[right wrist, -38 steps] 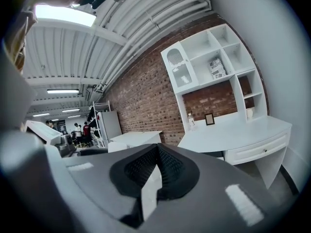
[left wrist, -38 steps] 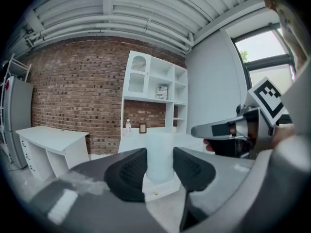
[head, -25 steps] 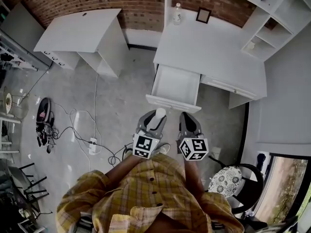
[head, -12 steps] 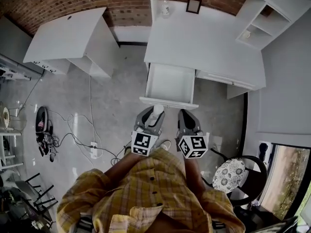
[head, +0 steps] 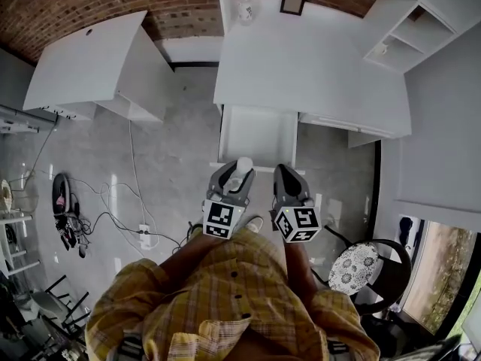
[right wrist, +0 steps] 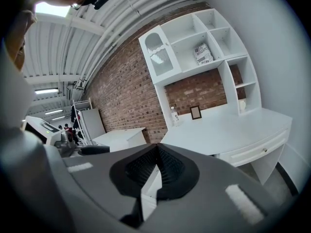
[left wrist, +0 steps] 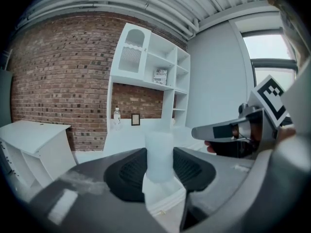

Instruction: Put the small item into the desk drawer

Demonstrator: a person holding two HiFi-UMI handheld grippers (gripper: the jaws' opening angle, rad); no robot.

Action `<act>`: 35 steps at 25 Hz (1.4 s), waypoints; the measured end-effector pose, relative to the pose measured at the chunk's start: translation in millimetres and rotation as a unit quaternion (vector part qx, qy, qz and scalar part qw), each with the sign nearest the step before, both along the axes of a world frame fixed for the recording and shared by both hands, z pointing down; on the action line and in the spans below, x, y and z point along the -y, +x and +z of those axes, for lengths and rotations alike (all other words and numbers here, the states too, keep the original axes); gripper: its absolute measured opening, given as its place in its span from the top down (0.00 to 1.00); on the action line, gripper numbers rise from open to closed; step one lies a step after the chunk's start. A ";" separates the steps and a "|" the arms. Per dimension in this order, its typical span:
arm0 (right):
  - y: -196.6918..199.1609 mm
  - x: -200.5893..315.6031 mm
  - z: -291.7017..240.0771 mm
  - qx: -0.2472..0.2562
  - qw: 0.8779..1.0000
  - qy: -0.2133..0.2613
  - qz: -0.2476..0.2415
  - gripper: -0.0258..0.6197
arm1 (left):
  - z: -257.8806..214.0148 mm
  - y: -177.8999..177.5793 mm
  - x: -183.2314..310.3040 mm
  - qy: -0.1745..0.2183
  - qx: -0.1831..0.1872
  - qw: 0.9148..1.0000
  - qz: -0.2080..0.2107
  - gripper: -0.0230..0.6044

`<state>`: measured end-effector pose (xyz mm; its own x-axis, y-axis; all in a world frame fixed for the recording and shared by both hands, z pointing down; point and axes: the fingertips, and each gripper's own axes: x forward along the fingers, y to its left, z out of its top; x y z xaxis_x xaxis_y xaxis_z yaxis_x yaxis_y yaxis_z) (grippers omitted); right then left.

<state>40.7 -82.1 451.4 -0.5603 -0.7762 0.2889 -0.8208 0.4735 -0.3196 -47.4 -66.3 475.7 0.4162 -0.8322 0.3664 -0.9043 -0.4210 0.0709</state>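
**While the drawer [head: 258,134] gapes, the white cylinder [left wrist: 159,154] hangs at its front edge**

As the person faces the white desk [head: 316,66], the left gripper [head: 239,173] has the small pale cylinder pinched upright between its black ribbed pads. Its jaws are spread wide to take the girth and press on both flanks. In the head view the cylinder sits about over the drawer's front panel, not yet above the bare white floor inside. The right gripper [head: 285,177] rides just beside it, jaws closed together on nothing.

So the step in hand, by my reading, is the carry into the cavity. Doing it well means pushing the left gripper forward past that front panel until the cylinder is clearly over the drawer's floor. Then sink it low before parting the jaws: dropped from height, a round piece like this could bounce or roll. Keep it upright so it lands on its flat end. The drawer looks empty and roomy, so aim for the middle, away from the side walls. Staying toward the front half should keep the jaws off the desktop lip above. The right gripper is best held clear to the right, so it doesn't nudge the drawer front. A bottle [head: 244,2] and a small frame [head: 292,2] stand at the desk's back edge, well apart from all this.
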 end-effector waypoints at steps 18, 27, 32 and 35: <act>-6.3 60.4 59.9 -0.008 0.998 -0.062 0.015 0.97 | 56.1 -8.0 81.1 -0.062 0.003 0.998 0.009 0.69; -8.0 83.3 89.3 -0.020 0.996 -0.085 0.027 0.96 | 90.0 -14.0 110.3 -0.101 0.011 0.995 0.008 0.69; -6.9 93.4 103.4 -0.019 0.994 -0.098 0.034 0.96 | 110.8 -14.1 123.3 -0.125 0.020 0.992 0.012 0.69; -7.1 98.0 113.7 -0.022 0.993 -0.109 0.039 0.96 | 123.1 -12.6 132.8 -0.134 0.027 0.990 0.018 0.69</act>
<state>33.5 -180.1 565.1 -0.4848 -0.7330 0.4772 -0.8672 0.3319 -0.3712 -60.1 -199.1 598.7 0.4175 -0.6871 0.5947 -0.8947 -0.4252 0.1368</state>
